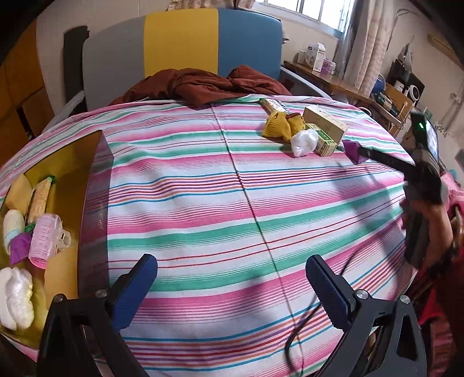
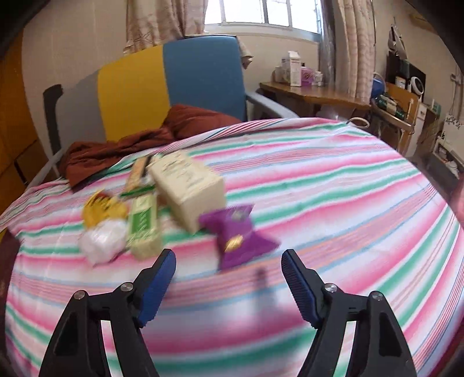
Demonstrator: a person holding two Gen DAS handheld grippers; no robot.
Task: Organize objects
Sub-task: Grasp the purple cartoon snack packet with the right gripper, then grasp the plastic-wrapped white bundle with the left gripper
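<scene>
**Sorting the pile on the striped bed**

Hovering over the striped sheet (image 2: 333, 185), the right gripper (image 2: 229, 278) has its jaws spread with nothing between them. A purple packet (image 2: 239, 236) lies just past the tips at 12 o'clock. At 10 o'clock sit a beige box (image 2: 188, 188), a green box (image 2: 143, 229) and a white bag (image 2: 101, 243), bunched close. The left gripper (image 1: 232, 285) is wide open and empty too, with the yellow bin (image 1: 69, 162) at its 9 o'clock.

Home bedroom: striped bedsheet (image 1: 203, 179) under your jaws, colour-block headboard (image 1: 179, 43) ahead, curtained window (image 2: 261, 13) beyond, cluttered desk (image 2: 313, 92) ahead-right.
</scene>
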